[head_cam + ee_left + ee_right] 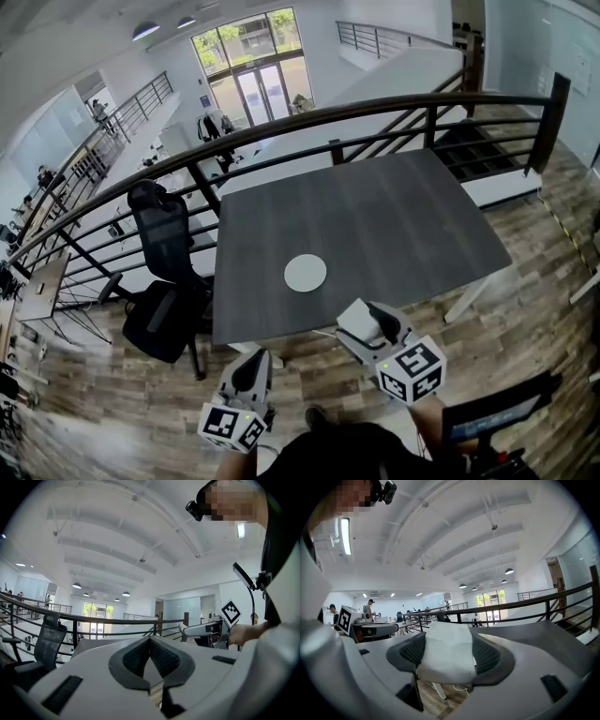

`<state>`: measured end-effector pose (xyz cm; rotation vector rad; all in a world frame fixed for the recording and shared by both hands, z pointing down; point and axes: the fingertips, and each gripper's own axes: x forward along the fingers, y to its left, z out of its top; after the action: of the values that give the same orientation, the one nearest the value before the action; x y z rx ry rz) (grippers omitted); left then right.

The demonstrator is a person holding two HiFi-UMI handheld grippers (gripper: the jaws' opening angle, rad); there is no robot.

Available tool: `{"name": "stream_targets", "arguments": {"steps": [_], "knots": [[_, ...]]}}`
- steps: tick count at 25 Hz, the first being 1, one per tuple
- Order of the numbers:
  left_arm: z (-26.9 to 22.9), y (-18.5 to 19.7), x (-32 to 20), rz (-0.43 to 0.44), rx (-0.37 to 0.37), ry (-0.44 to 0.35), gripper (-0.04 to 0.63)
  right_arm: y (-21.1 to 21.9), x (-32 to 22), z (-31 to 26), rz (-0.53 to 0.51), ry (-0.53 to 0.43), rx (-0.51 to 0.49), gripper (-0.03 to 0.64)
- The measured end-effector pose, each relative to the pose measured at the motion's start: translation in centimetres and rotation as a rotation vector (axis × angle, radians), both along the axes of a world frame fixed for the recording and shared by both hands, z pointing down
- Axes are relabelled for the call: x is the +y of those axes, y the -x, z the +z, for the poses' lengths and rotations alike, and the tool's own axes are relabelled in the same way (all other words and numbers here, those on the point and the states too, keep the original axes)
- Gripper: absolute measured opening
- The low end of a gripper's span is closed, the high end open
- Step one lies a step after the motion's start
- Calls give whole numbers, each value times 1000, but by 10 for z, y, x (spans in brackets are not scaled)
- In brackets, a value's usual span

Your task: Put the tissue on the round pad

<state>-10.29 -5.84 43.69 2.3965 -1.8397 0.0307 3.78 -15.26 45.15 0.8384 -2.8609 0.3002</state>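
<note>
A: So, what fills the middle of the head view?

B: A dark grey table (375,225). A black railing (375,108) curves behind it, and a black office chair (164,281) stands by its left edge, toward the lower left of the frame.

A: And the round pad?

B: The round pad (306,273) is a pale disc lying flat on the tabletop, close to the table's lower edge.

A: Where are the grippers?

B: Both are along the bottom of the frame, over the wood floor (525,309). The right gripper (361,323) is at lower centre-right, its tip at the table's lower edge, and it is clenched on the tissue. The left gripper (251,370) is at lower centre-left, its jaws closed tip to tip with nothing between them.

A: And the tissue itself?

B: The tissue (447,651) is a white folded wad pinched between the right gripper's two dark pads and bulging out past them. In the head view it sits below and to the right of the round pad, near it but apart.
</note>
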Motion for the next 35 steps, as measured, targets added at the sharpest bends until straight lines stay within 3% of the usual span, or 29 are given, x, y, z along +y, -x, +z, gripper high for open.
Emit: {"name": "stream_targets", "arguments": {"steps": [22,27,35], "knots": [[8,123,-51,108,60,-36,3,120,-36,-7,81,-23,41,318],[12,123,-64,90,54,-11,3,125,-61,-9,69,-16,24,318],[0,131,-101,-10,19,-28,3,144,-119,4,-22,15,39,318]]}}
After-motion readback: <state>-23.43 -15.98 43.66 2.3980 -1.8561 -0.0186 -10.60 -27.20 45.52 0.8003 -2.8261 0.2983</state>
